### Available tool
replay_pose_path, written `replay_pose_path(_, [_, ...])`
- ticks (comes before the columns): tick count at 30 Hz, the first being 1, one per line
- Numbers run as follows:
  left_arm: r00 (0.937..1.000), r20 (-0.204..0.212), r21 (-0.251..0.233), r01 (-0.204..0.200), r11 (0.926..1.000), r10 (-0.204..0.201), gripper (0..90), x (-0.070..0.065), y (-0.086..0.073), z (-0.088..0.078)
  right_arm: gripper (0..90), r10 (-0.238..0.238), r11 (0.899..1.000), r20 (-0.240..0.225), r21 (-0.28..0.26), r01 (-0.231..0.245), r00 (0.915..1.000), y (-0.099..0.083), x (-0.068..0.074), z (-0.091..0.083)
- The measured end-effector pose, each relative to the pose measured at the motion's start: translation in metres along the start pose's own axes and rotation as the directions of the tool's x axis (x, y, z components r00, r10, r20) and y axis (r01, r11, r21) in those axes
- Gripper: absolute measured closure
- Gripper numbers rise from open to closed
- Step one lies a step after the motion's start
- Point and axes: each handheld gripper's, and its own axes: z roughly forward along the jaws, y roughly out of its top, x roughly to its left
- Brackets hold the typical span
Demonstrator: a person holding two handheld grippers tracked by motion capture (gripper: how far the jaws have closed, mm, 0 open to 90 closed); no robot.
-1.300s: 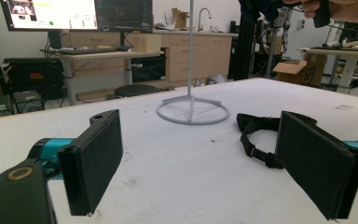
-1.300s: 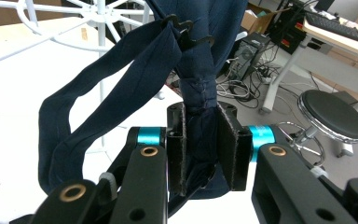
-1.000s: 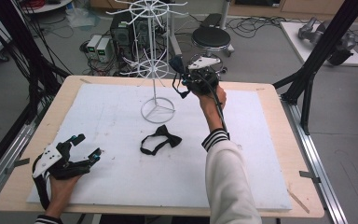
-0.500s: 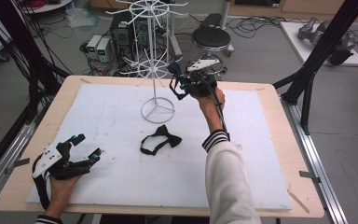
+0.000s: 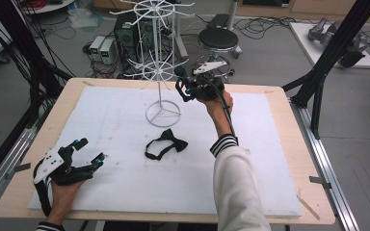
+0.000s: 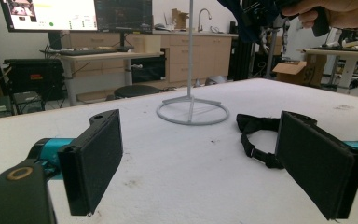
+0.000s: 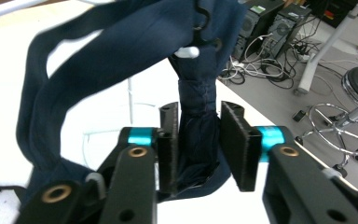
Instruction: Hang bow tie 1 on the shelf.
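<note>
Behind your table (image 5: 279, 144) it's the usual lab clutter: a couple of computer towers (image 5: 125, 36) on the floor, one round stool (image 5: 218, 41), cables everywhere. No boxes or bins on the white mat, so nothing's sitting in anything.

Count-wise you've got two bow ties and one white wire rack (image 5: 160, 72). The black bow tie (image 5: 165, 144) lies flat on the mat just in front of the rack's ring base, touching neither gripper. The navy bow tie (image 7: 135, 51) is up at the rack's lower ring of hooks, its strap looped over a white hook tip.

Your right gripper (image 5: 185, 86) is raised beside the rack, and its jaws have just been opening: the navy tie's knot sits between the pads, the left pad seems to touch it, the right one stands off with a gap, so it's let go. Your left gripper (image 5: 87, 151) rests at the near left of the mat, jaws spread wide around nothing.
</note>
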Motion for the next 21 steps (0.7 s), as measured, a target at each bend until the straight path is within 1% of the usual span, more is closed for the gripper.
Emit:
replay_pose_path(3, [1.0000,-0.001,-0.001,-0.001,1.0000,0.001,15.4,0.000,0.000,0.000,56.3,0.001,1.000,0.005,0.004,-0.001,1.0000,0.000,0.001,0.000])
replay_pose_path(5, [1.0000,-0.001,-0.001,-0.001,1.0000,0.001,15.4,0.000,0.000,0.000,54.9,0.001,1.000,0.004,0.003,-0.001,1.0000,0.000,0.001,-0.001])
replay_pose_path(6, [1.0000,-0.001,-0.001,-0.001,1.0000,0.001,15.4,0.000,0.000,0.000,52.5,-0.001,1.000,0.009,0.004,0.001,1.0000,0.000,0.001,-0.001])
replay_pose_path(7, [1.0000,-0.001,-0.001,0.000,1.0000,0.000,15.4,0.000,0.000,0.000,49.5,0.005,1.000,0.014,0.001,-0.005,0.9999,0.000,0.001,-0.002])
replay_pose_path(9, [1.0000,-0.001,-0.002,-0.001,1.0000,0.001,15.4,0.000,0.000,0.000,47.8,0.015,1.000,0.014,-0.002,-0.015,0.9998,-0.001,0.000,-0.003])
replay_pose_path(10, [1.0000,-0.001,-0.001,-0.001,1.0000,0.001,15.4,0.000,0.000,0.000,45.3,0.015,1.000,0.018,-0.003,-0.015,0.9997,-0.001,-0.001,-0.004])
replay_pose_path(12, [1.0000,-0.001,-0.001,-0.001,1.0000,0.001,15.4,0.000,0.000,0.000,42.0,0.030,0.999,0.016,-0.011,-0.030,0.9994,-0.001,-0.002,-0.005])
replay_pose_path(14, [1.0000,-0.001,0.000,-0.003,1.0000,0.003,15.4,0.000,0.000,0.000,38.6,0.038,0.999,0.025,-0.013,-0.038,0.9989,-0.001,-0.003,-0.007])
replay_pose_path(16, [1.0000,-0.001,-0.001,-0.002,1.0000,0.002,15.4,0.000,0.000,0.000,34.6,0.044,0.999,0.023,-0.016,-0.044,0.9988,-0.002,-0.004,-0.009])
replay_pose_path(19, [1.0000,0.000,-0.001,-0.002,1.0000,0.002,15.4,0.000,0.000,0.000,23.9,0.055,0.998,0.026,-0.016,-0.054,0.9982,-0.003,-0.005,-0.011])
replay_pose_path(21, [1.0000,0.001,0.003,-0.007,1.0000,0.007,15.4,0.000,0.000,0.000,18.8,0.058,0.998,0.033,-0.023,-0.058,0.9978,-0.003,-0.005,-0.014])
